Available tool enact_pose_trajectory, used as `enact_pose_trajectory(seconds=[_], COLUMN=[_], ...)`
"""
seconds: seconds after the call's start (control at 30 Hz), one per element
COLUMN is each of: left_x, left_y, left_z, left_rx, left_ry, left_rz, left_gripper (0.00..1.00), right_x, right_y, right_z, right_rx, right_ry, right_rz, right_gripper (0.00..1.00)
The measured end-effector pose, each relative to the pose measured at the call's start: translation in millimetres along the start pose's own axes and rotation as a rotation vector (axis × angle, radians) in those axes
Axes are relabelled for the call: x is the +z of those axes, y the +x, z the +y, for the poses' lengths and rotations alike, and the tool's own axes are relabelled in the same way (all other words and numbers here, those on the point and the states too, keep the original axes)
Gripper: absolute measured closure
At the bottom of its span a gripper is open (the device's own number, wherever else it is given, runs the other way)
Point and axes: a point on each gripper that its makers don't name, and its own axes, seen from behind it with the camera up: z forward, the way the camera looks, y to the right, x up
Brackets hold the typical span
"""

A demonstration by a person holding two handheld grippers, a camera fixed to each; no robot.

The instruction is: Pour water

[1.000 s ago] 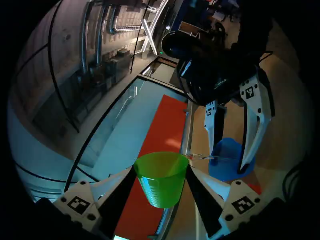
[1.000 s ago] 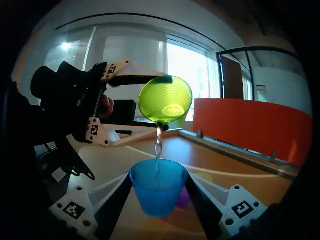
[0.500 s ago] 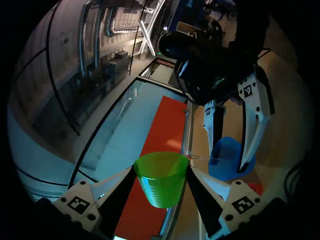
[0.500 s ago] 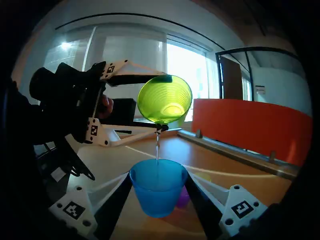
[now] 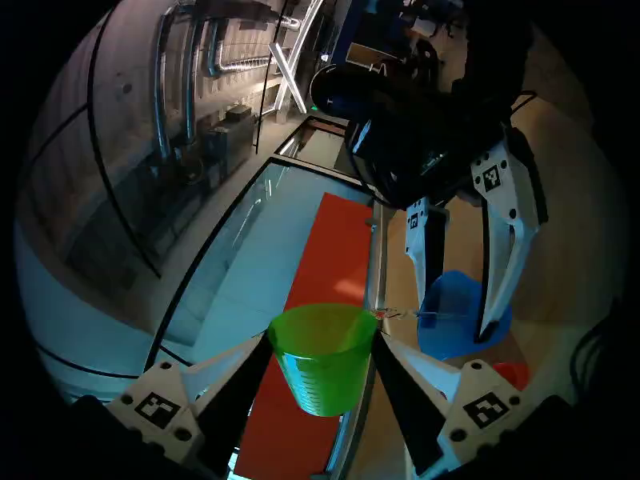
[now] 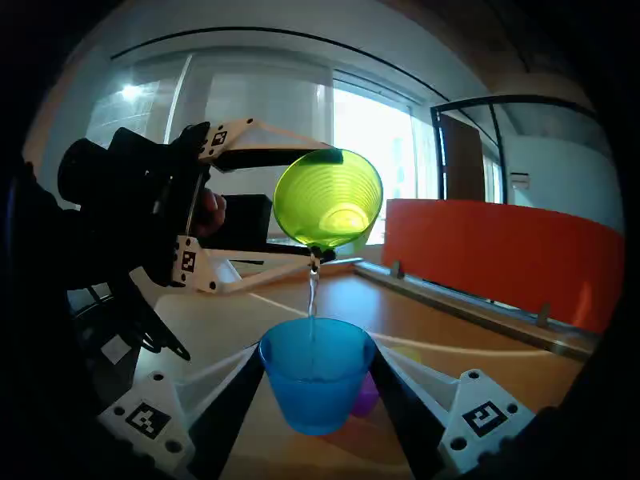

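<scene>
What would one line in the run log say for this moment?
step: pouring | left gripper: shut on green cup, tipped | water stream: falling into blue cup | right gripper: shut on blue cup, upright

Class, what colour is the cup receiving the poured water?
The cup is blue; the right gripper view shows it best.

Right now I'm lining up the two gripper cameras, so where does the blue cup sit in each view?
Left gripper view: blue cup lower right of centre, farther off than the green cup.
Right gripper view: blue cup bottom centre, under the tilted green cup.
Shared landmark: the orange panel.
</scene>
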Motion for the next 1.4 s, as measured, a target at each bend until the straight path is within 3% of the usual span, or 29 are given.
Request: enact_pose_trajectory(seconds=[0.6,1.4], left_x=[-0.7,0.1], left_y=[0.8,1.7], left_z=[3.4,-3.2], left_rx=[0.042,0.103], left_ry=[0.0,0.007], left_rz=[-0.001,0.001], left_gripper=[0.13,0.13], right_x=[0.6,2.3], right_y=[1.3,2.5], right_z=[-0.7,-0.3], right_rx=[-0.002,-0.002], right_ry=[0.001,-0.002], right_rz=[0.002,0.008], right_gripper=[0.09,0.09])
